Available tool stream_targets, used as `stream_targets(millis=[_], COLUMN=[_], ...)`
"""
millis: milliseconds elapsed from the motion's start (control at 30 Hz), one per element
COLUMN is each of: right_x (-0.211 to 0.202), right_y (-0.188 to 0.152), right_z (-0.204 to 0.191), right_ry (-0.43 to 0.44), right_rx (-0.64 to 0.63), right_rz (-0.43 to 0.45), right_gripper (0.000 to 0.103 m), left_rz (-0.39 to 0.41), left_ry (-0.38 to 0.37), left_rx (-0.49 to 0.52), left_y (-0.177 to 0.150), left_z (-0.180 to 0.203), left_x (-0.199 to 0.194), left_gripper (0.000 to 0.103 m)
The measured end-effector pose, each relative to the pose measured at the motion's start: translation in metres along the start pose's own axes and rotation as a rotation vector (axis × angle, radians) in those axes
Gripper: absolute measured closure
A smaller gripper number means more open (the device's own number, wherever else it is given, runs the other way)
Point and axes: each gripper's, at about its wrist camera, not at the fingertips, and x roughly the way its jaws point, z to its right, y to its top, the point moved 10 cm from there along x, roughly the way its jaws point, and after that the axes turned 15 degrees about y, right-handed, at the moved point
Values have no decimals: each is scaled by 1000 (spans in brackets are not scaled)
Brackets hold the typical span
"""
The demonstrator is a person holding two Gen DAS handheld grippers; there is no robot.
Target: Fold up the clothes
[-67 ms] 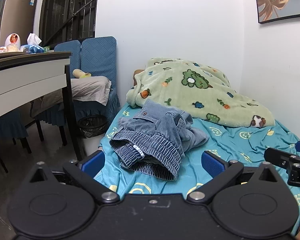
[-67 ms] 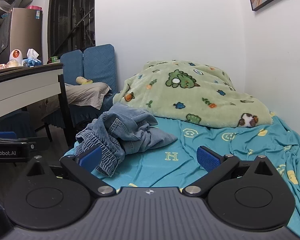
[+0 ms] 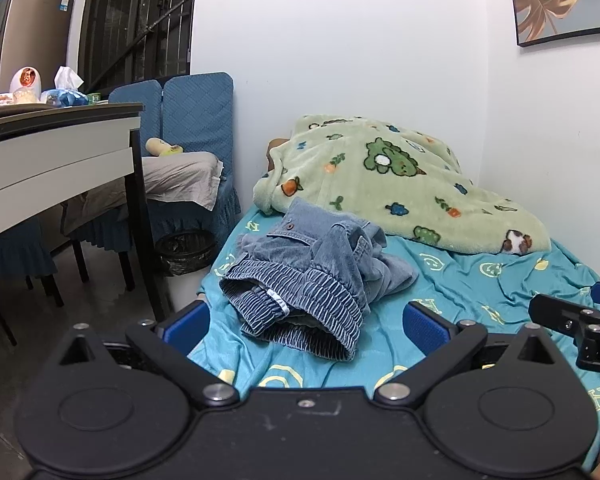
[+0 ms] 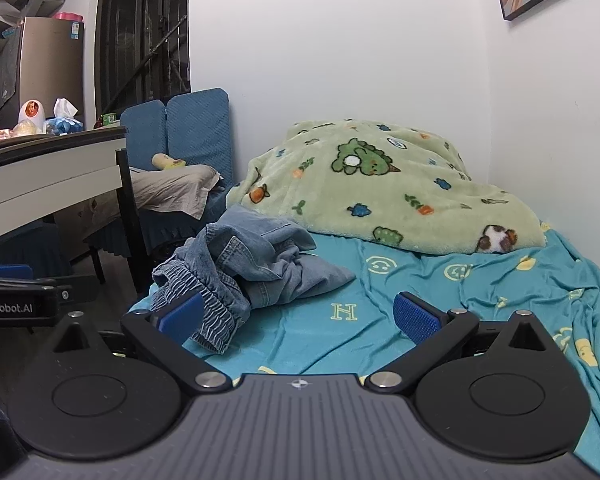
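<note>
crumpled denim trousers [image 3: 312,280] near bed edge [image 3: 216,276]

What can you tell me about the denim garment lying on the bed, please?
The denim garment is a crumpled heap of faded blue jean fabric, unfolded. A gathered, ribbed elastic band with a small white tag faces the left gripper; a flat panel with a metal stud lies toward the back. It rests on the teal sheet, near the bed's left edge, just in front of the green fleece blanket. Both grippers are open and neither grips it, though the right gripper has one pad in front of the band.
</note>
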Motion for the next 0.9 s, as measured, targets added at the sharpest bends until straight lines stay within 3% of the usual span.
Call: stream_targets(millis=[900], right_x=[3], right_y=[-3], right_z=[9], right_ry=[15], right_rx=[64], right_rz=[28], right_gripper=[0], left_rz=[-59], left_ry=[11], left_rx=[-12], left_y=[-9], left_z=[-3], left_x=[12], left_gripper=[0])
